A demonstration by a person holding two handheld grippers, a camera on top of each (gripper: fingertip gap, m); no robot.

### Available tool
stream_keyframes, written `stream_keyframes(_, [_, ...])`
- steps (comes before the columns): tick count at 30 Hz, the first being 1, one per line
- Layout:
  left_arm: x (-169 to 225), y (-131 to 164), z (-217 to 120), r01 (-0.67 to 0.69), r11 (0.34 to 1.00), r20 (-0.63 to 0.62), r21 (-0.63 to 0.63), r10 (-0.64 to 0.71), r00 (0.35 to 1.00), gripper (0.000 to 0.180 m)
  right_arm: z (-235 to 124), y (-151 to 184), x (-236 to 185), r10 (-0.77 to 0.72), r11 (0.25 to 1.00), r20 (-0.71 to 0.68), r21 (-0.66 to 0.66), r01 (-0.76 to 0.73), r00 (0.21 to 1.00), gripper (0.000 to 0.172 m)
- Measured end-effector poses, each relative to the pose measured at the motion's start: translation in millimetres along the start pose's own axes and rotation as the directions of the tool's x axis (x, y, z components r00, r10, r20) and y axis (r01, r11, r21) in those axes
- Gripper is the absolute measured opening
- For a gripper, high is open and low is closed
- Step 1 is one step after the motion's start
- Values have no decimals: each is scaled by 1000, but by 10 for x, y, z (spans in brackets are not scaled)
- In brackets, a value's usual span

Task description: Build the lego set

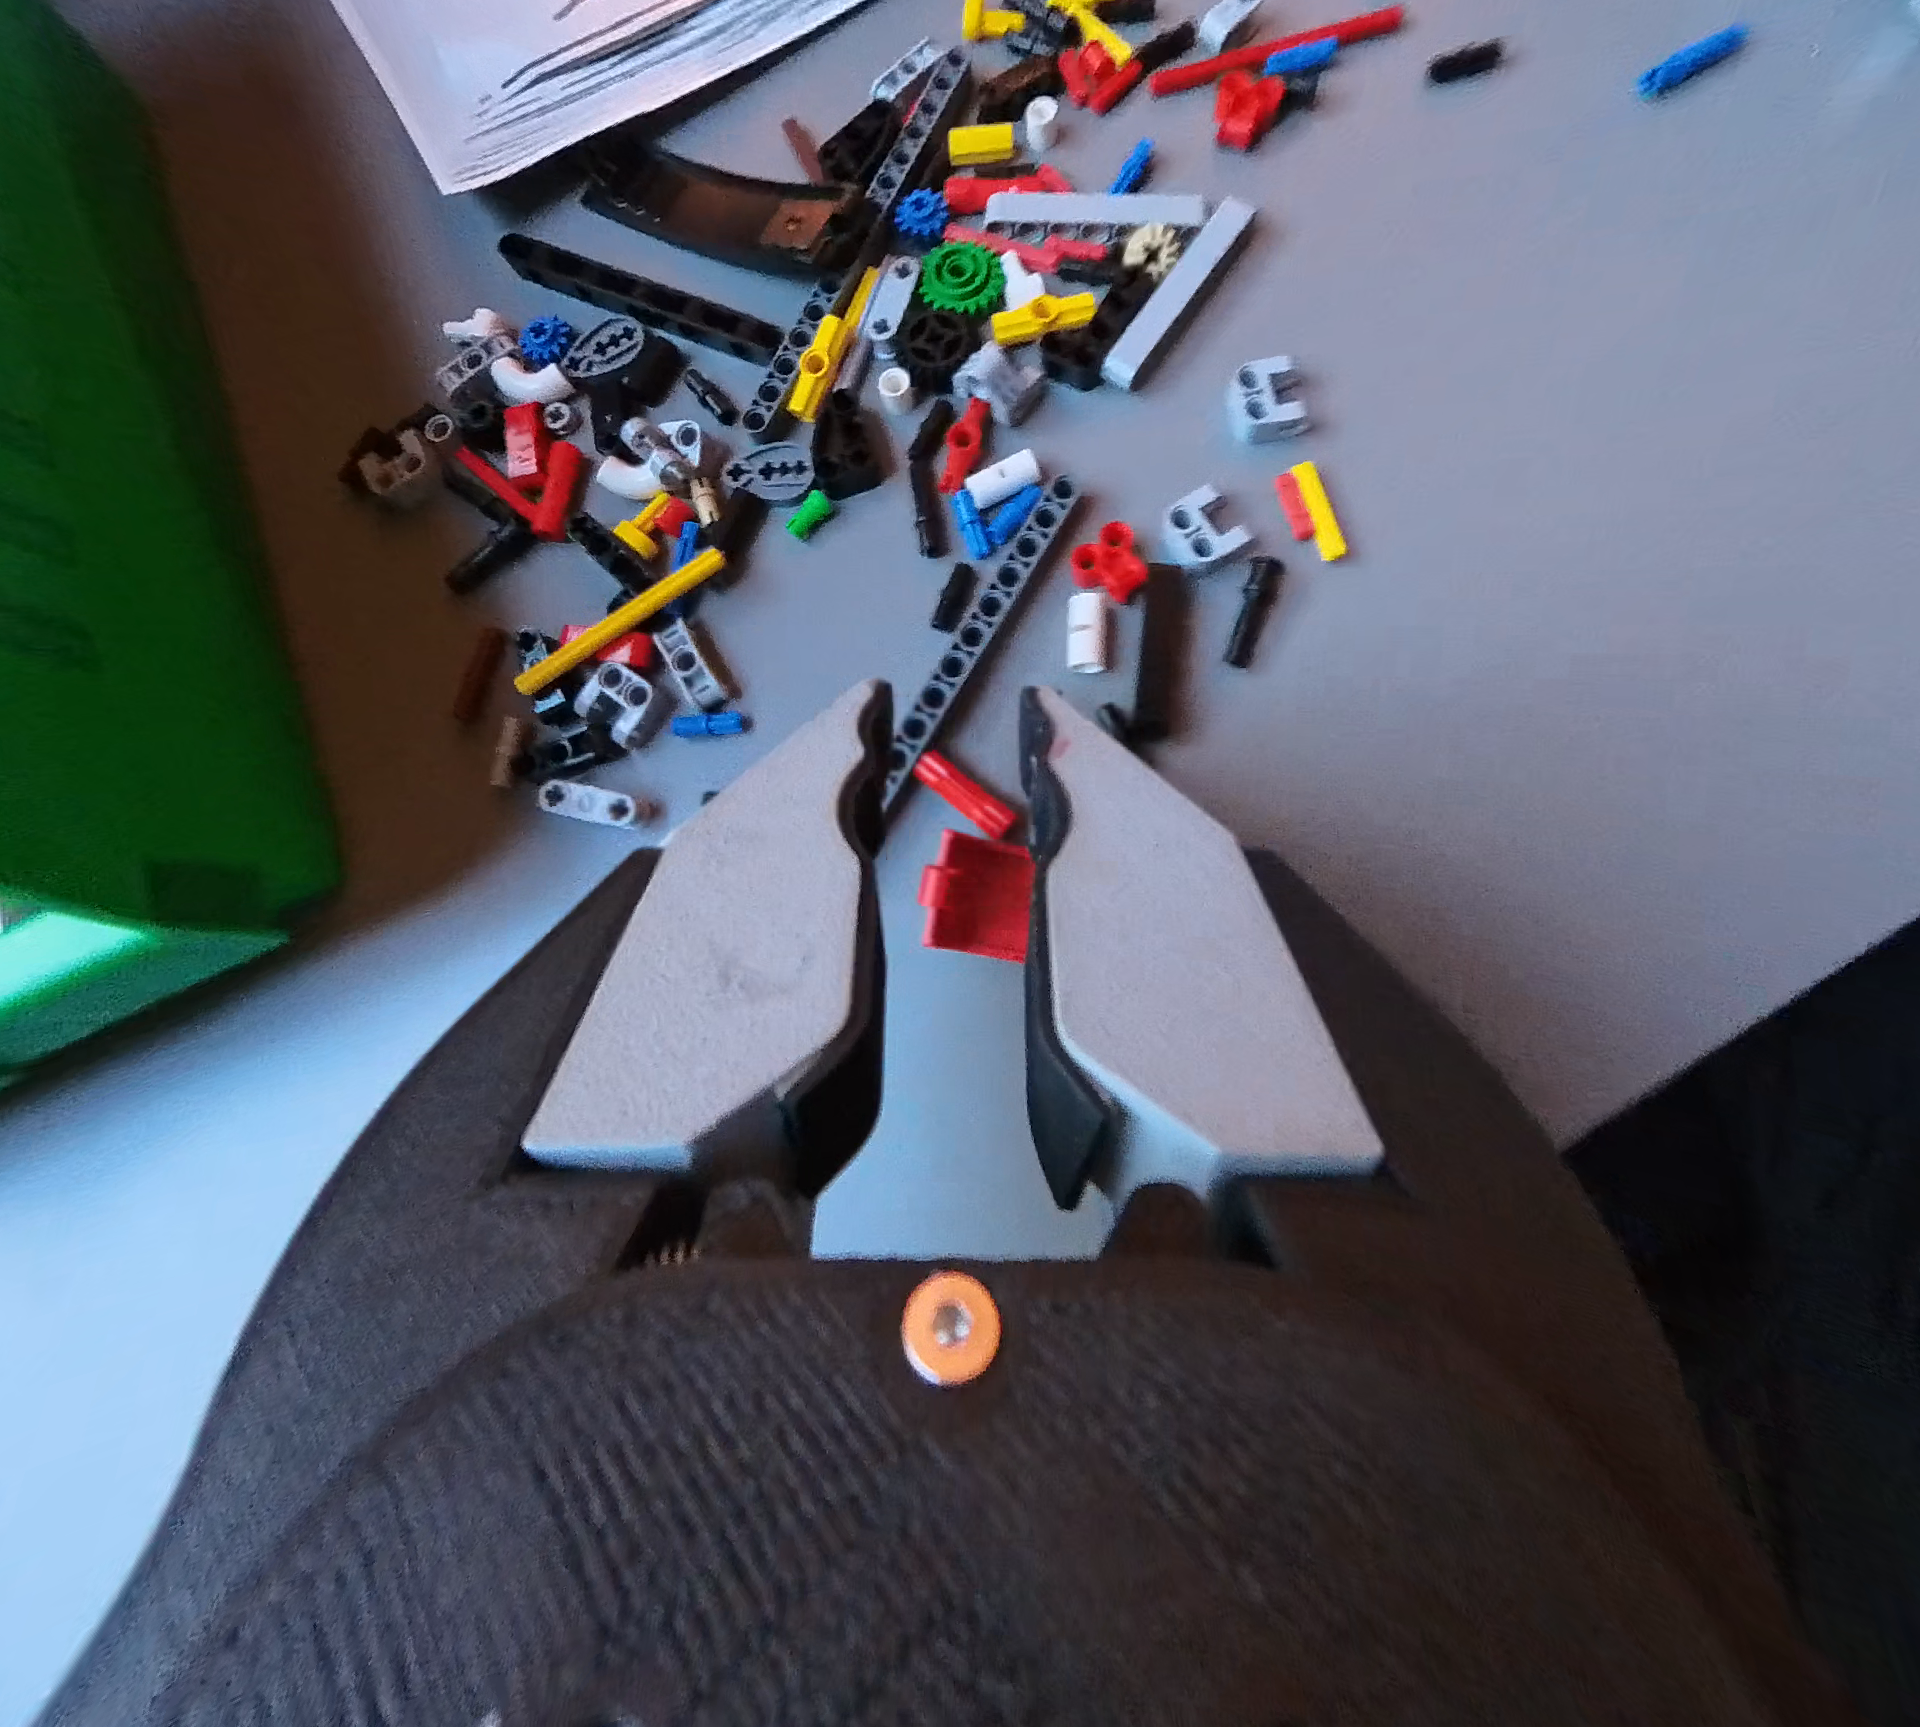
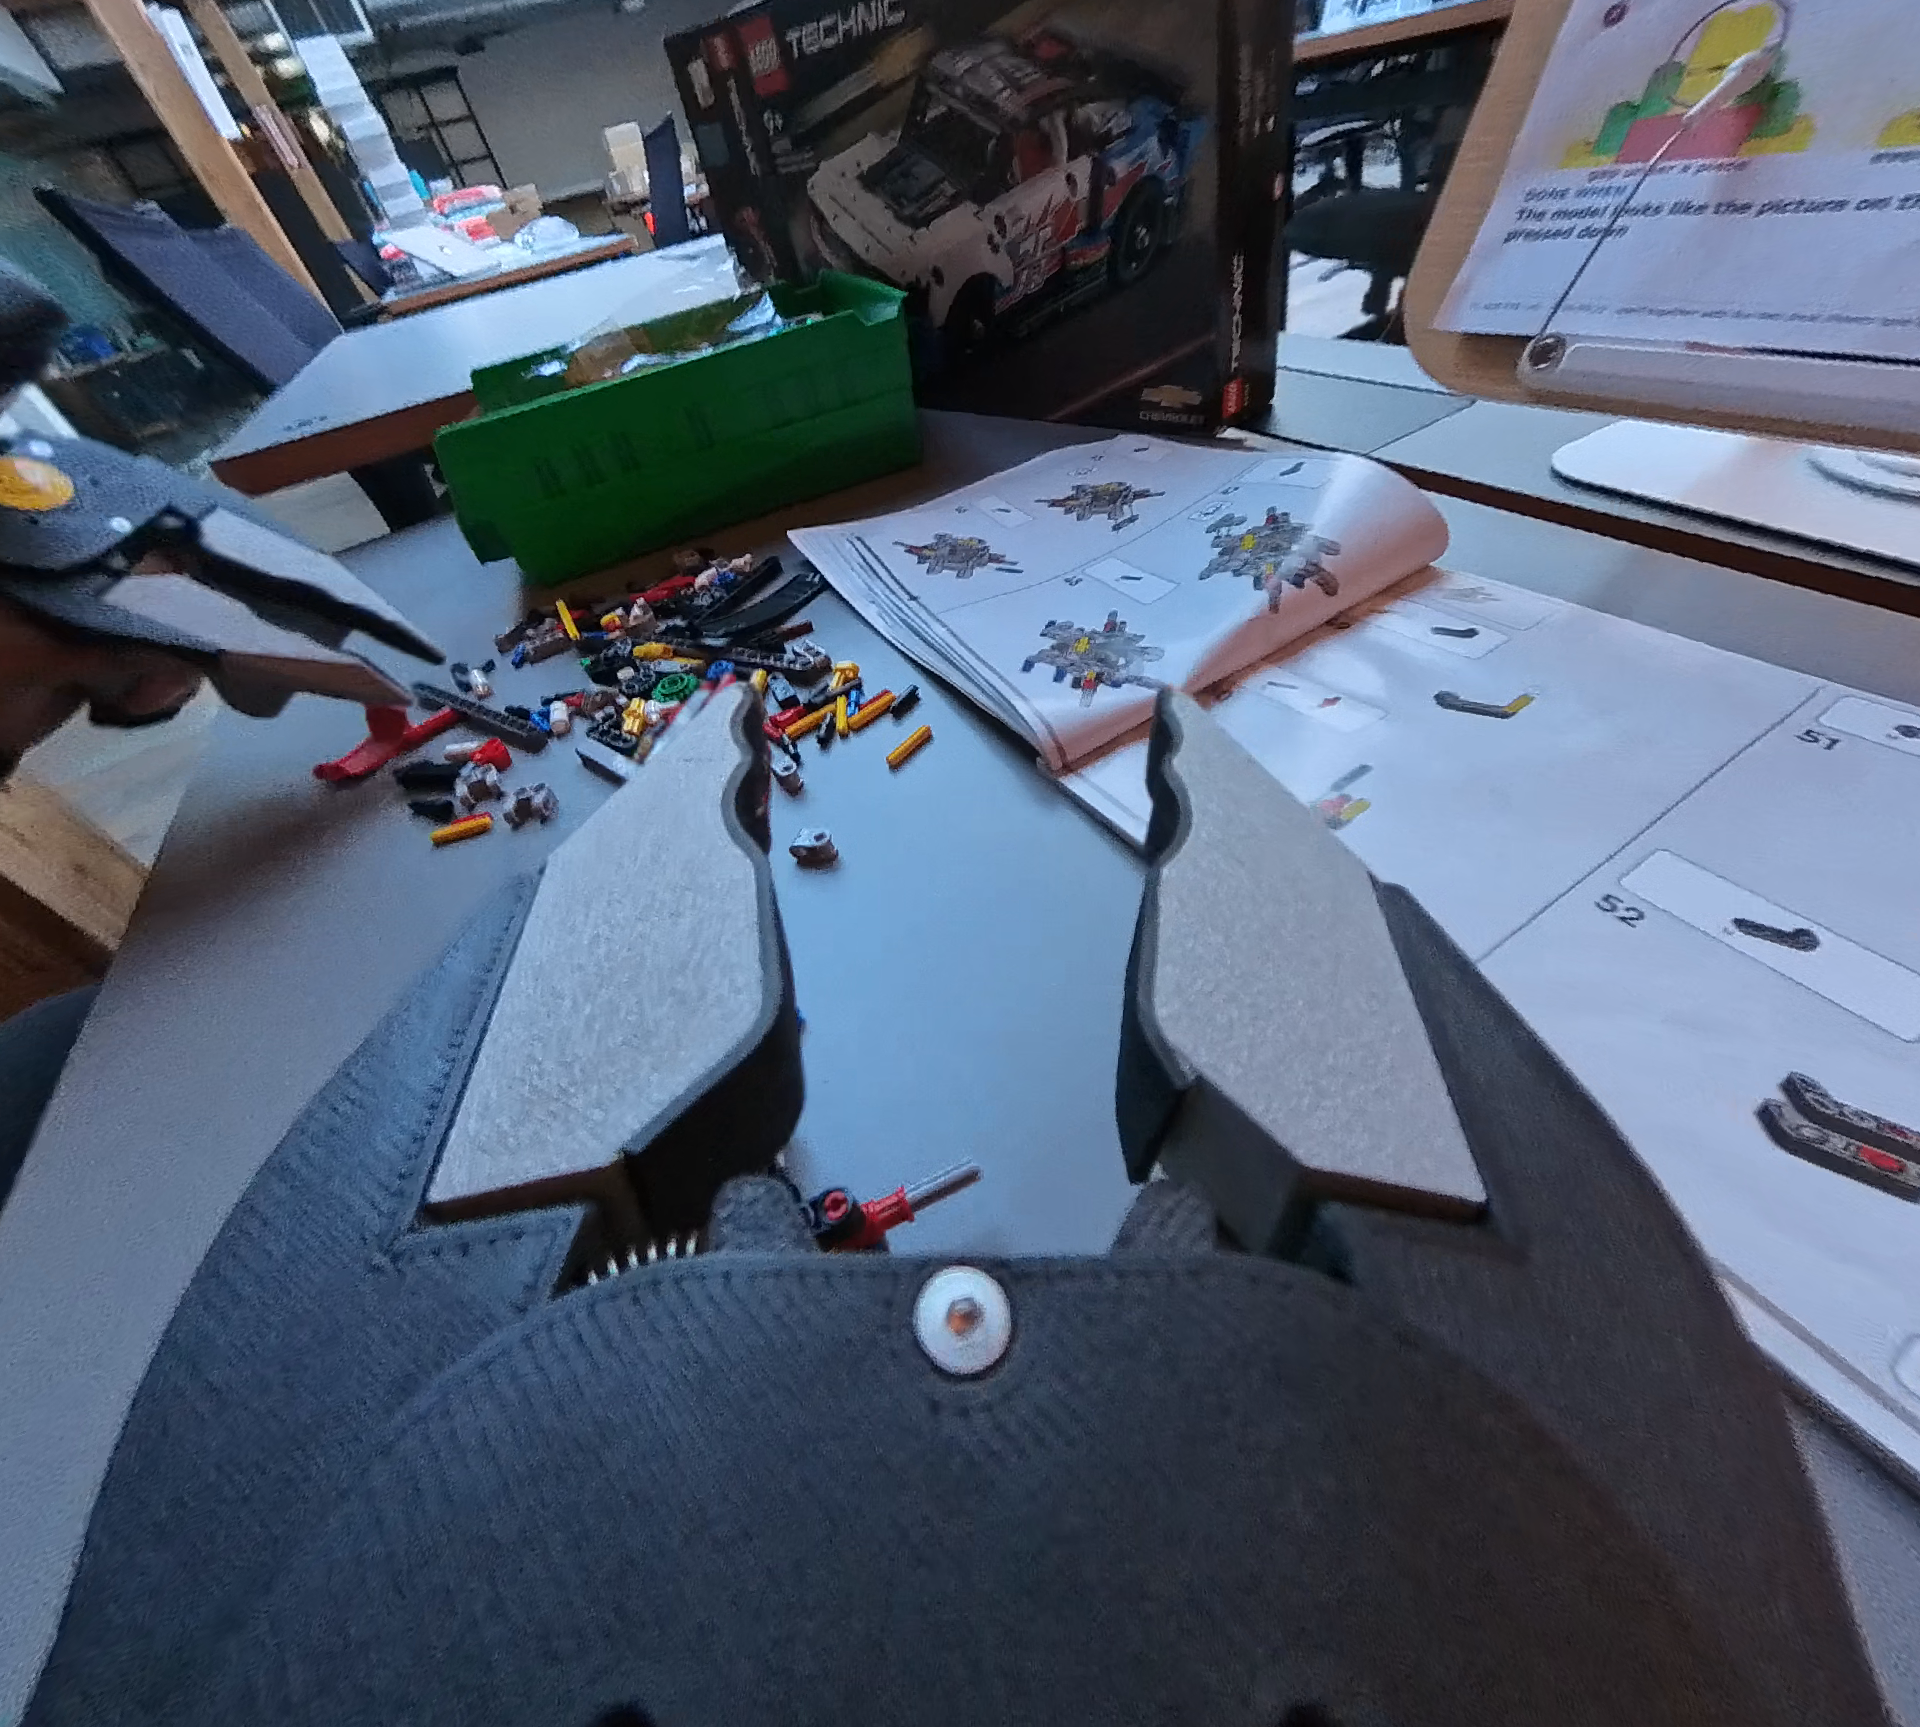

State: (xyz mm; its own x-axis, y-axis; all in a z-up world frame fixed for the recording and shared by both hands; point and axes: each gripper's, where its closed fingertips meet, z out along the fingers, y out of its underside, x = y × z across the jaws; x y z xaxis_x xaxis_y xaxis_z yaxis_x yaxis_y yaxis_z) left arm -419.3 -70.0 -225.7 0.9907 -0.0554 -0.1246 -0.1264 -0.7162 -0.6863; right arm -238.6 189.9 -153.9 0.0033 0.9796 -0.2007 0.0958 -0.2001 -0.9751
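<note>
Low in the frame, the left tool [image 1: 951, 721] hangs slightly parted, gripping nothing, over a red plastic panel piece [image 1: 977, 908] on the grey bench [image 1: 1558, 534]; the right tool [image 2: 961, 742] gapes wide, empty.

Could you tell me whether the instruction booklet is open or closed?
Open: the instruction booklet lies spread on the table, one page curling upward.

I see a grey worktop [image 2: 966, 950] carrying scattered building pieces [image 1: 914, 327], an open instruction booklet [image 2: 1143, 576], a green bin [image 2: 686, 441] and a boxed set [image 2: 997, 150].
</note>
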Motion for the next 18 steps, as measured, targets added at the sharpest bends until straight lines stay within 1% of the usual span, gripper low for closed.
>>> stream_keyframes(3, [-47,77,81,-35,998,-14,-59,34,999,23,106,102,-25,-26,998,13,-48,26,1000,69])
stream_keyframes(6, [-78,178,175,-72,992,-36,-108,68,997,20,177,169,-99,-29,996,48,-79,32,998,68])
stream_keyframes(8, [-47,167,212,-84,991,-87,-102,75,993,16,192,198,-145,-41,995,63,-90,47,997,68])
stream_keyframes(11, [-14,179,218,-120,984,-165,-133,98,981,8,184,192,-159,-55,995,63,-82,60,997,66])
stream_keyframes(15, [-47,175,231,-159,974,-191,-159,128,973,6,152,192,-142,5,997,81,-81,1,997,66])
stream_keyframes(18, [-24,141,260,-152,979,-195,-137,124,973,6,58,154,-100,68,997,83,-51,-64,994,63])
